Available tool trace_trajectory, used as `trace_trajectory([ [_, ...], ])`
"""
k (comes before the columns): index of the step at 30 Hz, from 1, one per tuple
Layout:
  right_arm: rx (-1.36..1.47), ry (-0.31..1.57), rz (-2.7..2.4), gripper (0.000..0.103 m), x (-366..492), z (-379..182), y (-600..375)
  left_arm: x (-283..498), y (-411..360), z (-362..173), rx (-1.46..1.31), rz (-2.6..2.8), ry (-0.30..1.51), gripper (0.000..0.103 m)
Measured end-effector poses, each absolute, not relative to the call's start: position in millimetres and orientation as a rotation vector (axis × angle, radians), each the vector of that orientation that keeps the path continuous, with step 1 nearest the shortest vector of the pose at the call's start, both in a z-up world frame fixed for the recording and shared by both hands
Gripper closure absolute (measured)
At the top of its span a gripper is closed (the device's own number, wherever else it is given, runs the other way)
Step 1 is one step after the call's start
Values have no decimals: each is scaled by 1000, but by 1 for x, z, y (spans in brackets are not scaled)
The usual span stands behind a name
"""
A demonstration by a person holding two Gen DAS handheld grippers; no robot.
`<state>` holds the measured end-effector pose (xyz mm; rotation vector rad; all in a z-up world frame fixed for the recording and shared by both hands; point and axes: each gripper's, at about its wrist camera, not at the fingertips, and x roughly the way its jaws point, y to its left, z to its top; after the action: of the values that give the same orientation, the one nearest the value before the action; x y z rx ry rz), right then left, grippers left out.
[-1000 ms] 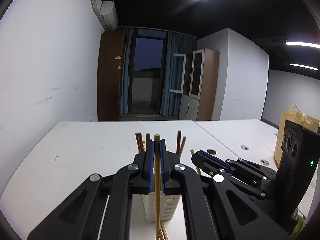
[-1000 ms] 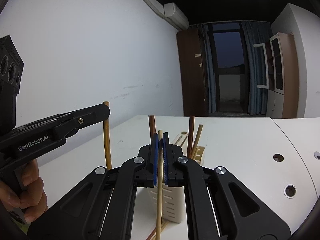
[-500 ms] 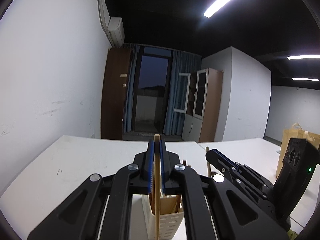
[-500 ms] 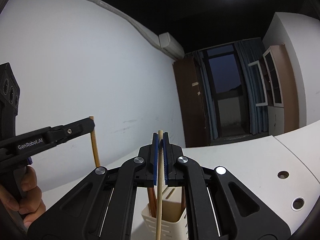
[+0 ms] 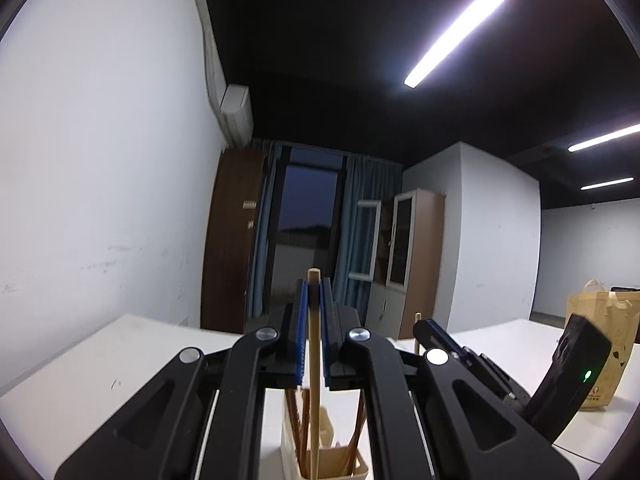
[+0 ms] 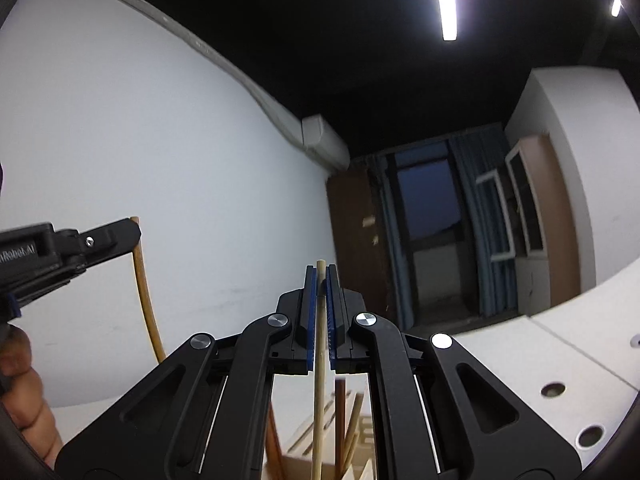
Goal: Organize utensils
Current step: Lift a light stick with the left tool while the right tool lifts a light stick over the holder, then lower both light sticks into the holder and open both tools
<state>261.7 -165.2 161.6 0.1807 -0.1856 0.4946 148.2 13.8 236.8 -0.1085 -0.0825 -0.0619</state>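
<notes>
My left gripper (image 5: pixel 314 286) is shut on a light wooden chopstick (image 5: pixel 315 380), held upright above a cream slotted utensil holder (image 5: pixel 324 458) that has several chopsticks in it. My right gripper (image 6: pixel 320 276) is shut on another light chopstick (image 6: pixel 319 392), upright over the same holder (image 6: pixel 320 466). The right gripper also shows in the left wrist view (image 5: pixel 424 326), to the right. The left gripper shows in the right wrist view (image 6: pixel 130 232), at the left, with its chopstick (image 6: pixel 146 296) hanging down.
The holder stands on a white table (image 5: pixel 132 360) against a white wall. A brown paper bag (image 5: pixel 600 344) stands at the right. The table has round cable holes (image 6: pixel 554 390) on the right side. A dark door and cabinets are far behind.
Both grippers have risen and tilted upward with their chopsticks. The holder has dropped to the bottom edge of both views, and more ceiling shows.
</notes>
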Motion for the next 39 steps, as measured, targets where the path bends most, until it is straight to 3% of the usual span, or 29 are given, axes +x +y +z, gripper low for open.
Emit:
trace_trajectory([
  [12,213,-333,480,99,278,150,-158,152,2,240,-85,-58,-178,97],
  [39,178,-90,524,99,291,116,-163,208,13,192,-61,-52,121,97],
])
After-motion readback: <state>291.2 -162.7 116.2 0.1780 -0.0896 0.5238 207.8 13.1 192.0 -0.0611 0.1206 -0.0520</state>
